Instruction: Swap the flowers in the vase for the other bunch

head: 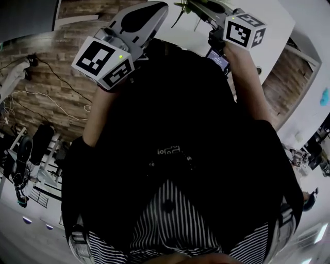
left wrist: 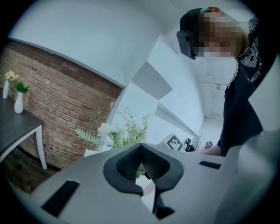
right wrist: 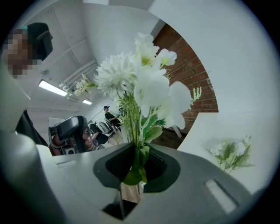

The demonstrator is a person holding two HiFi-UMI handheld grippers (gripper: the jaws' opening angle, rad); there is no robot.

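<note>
My right gripper [right wrist: 136, 153] is shut on the green stems of a bunch of white flowers [right wrist: 140, 83], which stands up above the jaws. In the head view that gripper [head: 206, 7] is at the top right, with green stems [head: 192, 6] showing beside it. A second white bunch [right wrist: 229, 153] lies on a white table [right wrist: 262, 127] to the right. My left gripper [left wrist: 141, 146] has its pads together with nothing between them. It is at the top left of the head view [head: 152, 13]. Beyond it the left gripper view shows the held bunch [left wrist: 122, 133] and the right gripper's marker cube [left wrist: 174, 142].
A brick wall [left wrist: 65, 109] runs behind. A dark table [left wrist: 17, 127] at the far left bears two small white vases [left wrist: 18, 103] with flowers. The person's dark-clothed body [head: 175, 154] fills the head view. People sit at desks in the distance [right wrist: 107, 118].
</note>
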